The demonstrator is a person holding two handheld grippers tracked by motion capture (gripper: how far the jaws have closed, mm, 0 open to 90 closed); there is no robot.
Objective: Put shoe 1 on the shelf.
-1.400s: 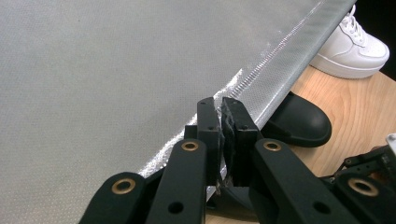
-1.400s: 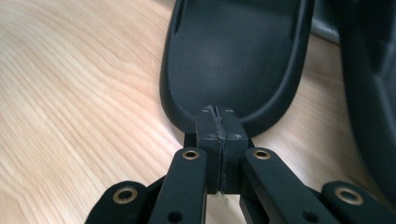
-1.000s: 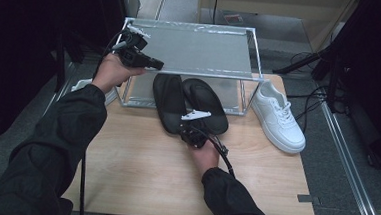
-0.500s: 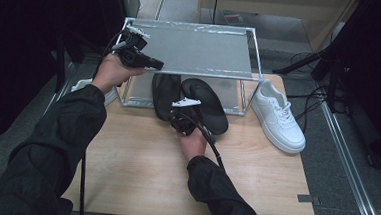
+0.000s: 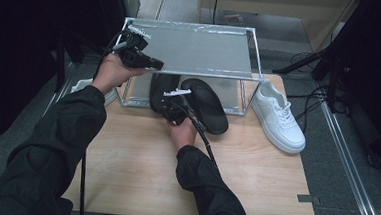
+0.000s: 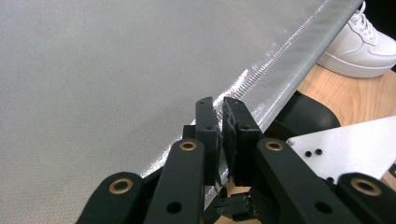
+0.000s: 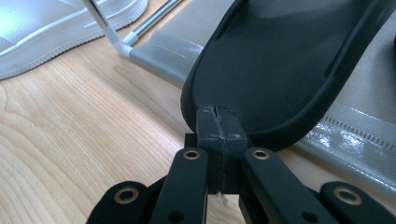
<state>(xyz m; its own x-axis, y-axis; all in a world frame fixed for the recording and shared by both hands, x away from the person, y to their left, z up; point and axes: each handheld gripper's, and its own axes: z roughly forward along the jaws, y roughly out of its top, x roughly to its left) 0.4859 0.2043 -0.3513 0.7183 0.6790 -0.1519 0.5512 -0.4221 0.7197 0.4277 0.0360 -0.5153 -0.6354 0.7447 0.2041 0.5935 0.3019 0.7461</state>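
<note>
Now the right gripper [image 5: 171, 105], seemingly shut, sits further left beside the black slippers [image 5: 206, 104].

**Even light over the table, dark edges all round**

The wooden table [image 5: 140, 159] is evenly lit from above, while the room around it falls to near black. Glare streaks the shelf's silvery edge [image 6: 285, 70]. In both gripper views the near jaws are soft, and the black slipper [image 7: 289, 65] shows little surface detail.
</note>
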